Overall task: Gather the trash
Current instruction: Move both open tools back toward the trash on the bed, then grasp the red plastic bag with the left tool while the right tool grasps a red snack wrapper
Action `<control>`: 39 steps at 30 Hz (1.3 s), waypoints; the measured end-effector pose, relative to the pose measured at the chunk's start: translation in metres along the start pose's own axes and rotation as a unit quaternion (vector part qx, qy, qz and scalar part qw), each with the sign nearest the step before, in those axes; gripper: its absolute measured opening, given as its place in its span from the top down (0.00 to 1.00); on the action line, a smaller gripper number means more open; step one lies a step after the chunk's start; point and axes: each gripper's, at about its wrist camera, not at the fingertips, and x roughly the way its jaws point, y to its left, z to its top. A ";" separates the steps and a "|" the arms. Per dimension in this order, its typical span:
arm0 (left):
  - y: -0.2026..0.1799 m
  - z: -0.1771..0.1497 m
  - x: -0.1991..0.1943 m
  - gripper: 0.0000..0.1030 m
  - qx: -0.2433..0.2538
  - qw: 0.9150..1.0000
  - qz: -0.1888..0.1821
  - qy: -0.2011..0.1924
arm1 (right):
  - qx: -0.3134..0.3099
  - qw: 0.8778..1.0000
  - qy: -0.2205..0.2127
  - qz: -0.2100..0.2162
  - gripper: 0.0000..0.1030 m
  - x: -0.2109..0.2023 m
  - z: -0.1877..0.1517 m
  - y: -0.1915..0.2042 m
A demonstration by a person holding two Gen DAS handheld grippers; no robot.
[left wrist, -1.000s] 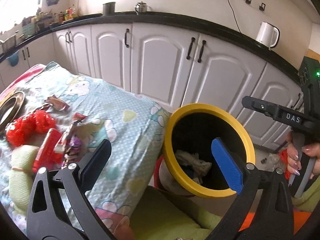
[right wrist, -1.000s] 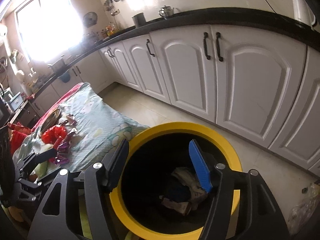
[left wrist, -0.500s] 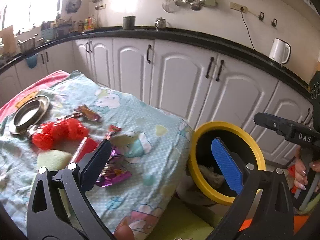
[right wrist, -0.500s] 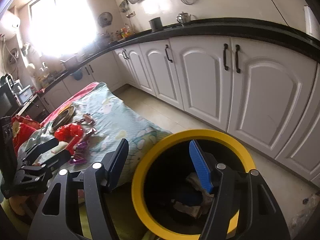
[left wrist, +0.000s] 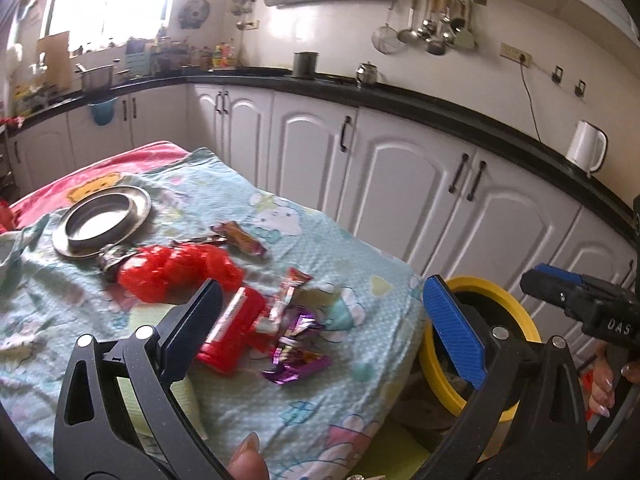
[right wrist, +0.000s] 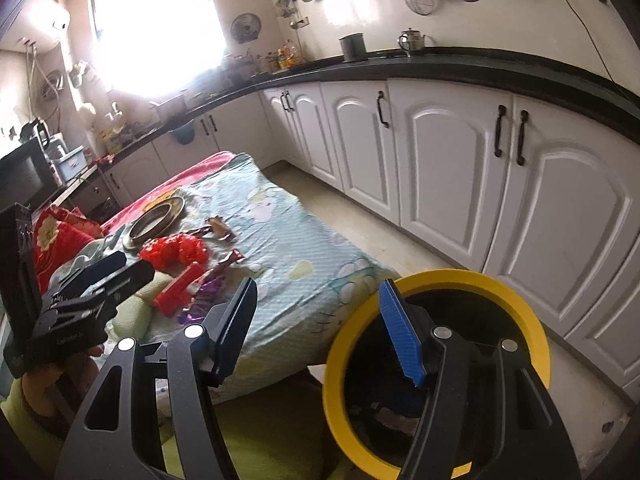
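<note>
Trash lies on a blue cartoon-print cloth [left wrist: 340, 248]: a red net bundle [left wrist: 176, 266], a red packet [left wrist: 234, 330], purple foil wrappers [left wrist: 296, 360], an orange-brown wrapper [left wrist: 242, 238] and a striped wrapper [left wrist: 290, 286]. A yellow-rimmed bin [right wrist: 440, 280] stands off the cloth's right end, with trash inside. My left gripper [left wrist: 320, 328] is open and empty above the wrappers. My right gripper [right wrist: 320, 320] is open and empty, between the cloth's edge and the bin; it also shows in the left wrist view [left wrist: 580, 300]. The left gripper shows in the right wrist view [right wrist: 100, 276].
A metal plate [left wrist: 102, 220] sits at the cloth's far left. A pale green pad [left wrist: 168, 392] lies at the near edge. White cabinets [left wrist: 400, 184] under a black counter run behind. A white kettle [left wrist: 586, 152] stands on the counter.
Both grippers have swung left and up, away from the bin toward the cloth. The left gripper now faces the wrappers instead of the bin. Both stay open.
</note>
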 end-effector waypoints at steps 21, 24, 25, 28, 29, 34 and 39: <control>0.103 0.000 -0.021 0.11 -0.104 0.992 0.071 -0.028 | -0.040 0.998 0.034 0.040 0.41 0.046 0.015 0.068; 0.115 -0.001 -0.021 0.11 -0.114 0.990 0.078 -0.028 | -0.043 0.997 0.040 0.044 0.41 0.057 0.017 0.075; 0.119 -0.002 -0.020 0.11 -0.117 0.990 0.080 -0.026 | -0.044 0.997 0.043 0.045 0.41 0.061 0.018 0.078; 0.131 -0.004 -0.017 0.11 -0.127 0.988 0.086 -0.022 | -0.045 0.997 0.050 0.048 0.41 0.074 0.021 0.085; 0.133 -0.005 -0.016 0.11 -0.129 0.988 0.088 -0.020 | -0.046 0.996 0.052 0.048 0.41 0.078 0.022 0.086; 0.149 -0.007 -0.004 0.11 -0.146 0.985 0.093 -0.008 | -0.053 0.995 0.067 0.051 0.41 0.104 0.026 0.097; 0.161 -0.007 0.014 0.11 -0.158 0.984 0.084 0.010 | -0.057 0.994 0.082 0.046 0.41 0.128 0.027 0.103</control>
